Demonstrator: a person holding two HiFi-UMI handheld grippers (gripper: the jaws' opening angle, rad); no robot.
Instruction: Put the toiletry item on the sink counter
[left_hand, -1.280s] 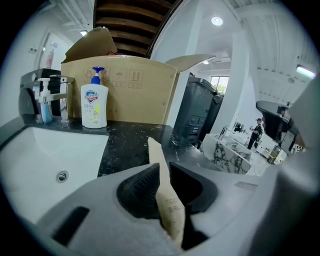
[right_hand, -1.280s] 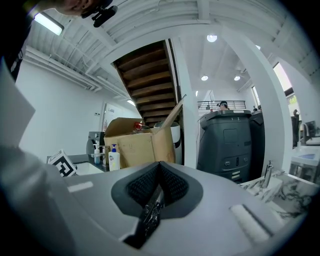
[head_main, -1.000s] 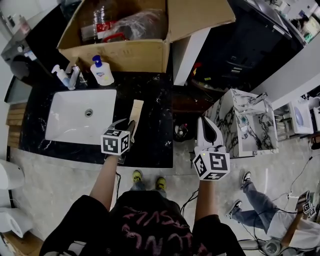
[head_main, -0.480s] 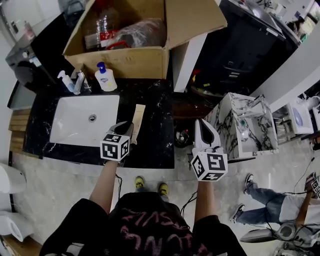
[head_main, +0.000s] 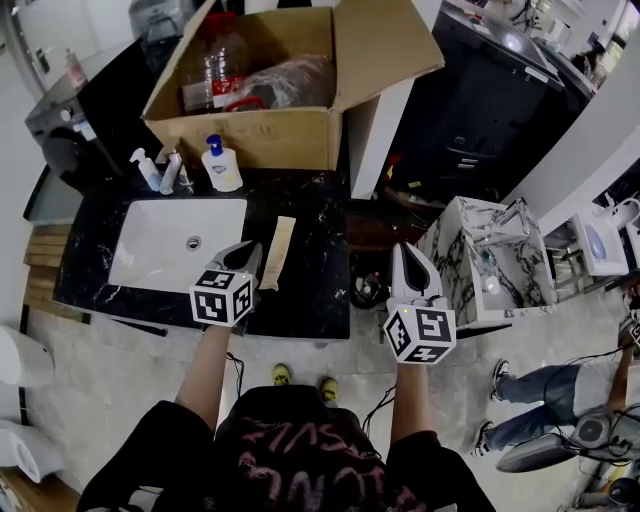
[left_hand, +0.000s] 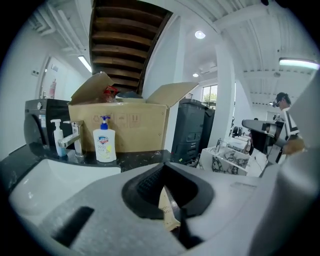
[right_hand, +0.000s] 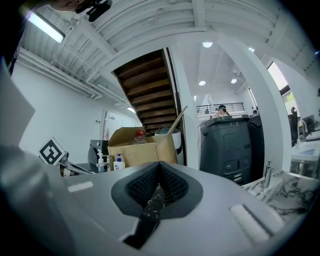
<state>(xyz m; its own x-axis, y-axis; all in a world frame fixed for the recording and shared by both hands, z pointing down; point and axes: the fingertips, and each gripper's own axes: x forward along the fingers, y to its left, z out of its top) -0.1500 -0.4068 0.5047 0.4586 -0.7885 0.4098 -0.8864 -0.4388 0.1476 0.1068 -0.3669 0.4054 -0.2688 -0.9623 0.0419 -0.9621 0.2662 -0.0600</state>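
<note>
Tube (head_main: 277, 252) flat on table (head_main: 318, 292), just ahead-right of left hand-held gripper (head_main: 248, 254). Sink basin (head_main: 160, 258) left of that gripper. Soap bottle (head_main: 222, 166), faucet (head_main: 172, 170) and pump bottle (head_main: 148, 170) beyond basin; cardboard box (head_main: 262, 135) behind them. Right hand-held gripper (head_main: 408, 252) beyond table's right edge.

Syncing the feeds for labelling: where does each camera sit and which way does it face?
Head view: on the person's head, looking steeply down at the sink counter; forearms, left gripper, right gripper show.
Left gripper view: on that gripper, facing across the counter to the cardboard box; its jaws show.
Right gripper view: on that gripper, facing likewise from farther right; its jaws show.
Shared by all: cardboard box, soap bottle.
</note>
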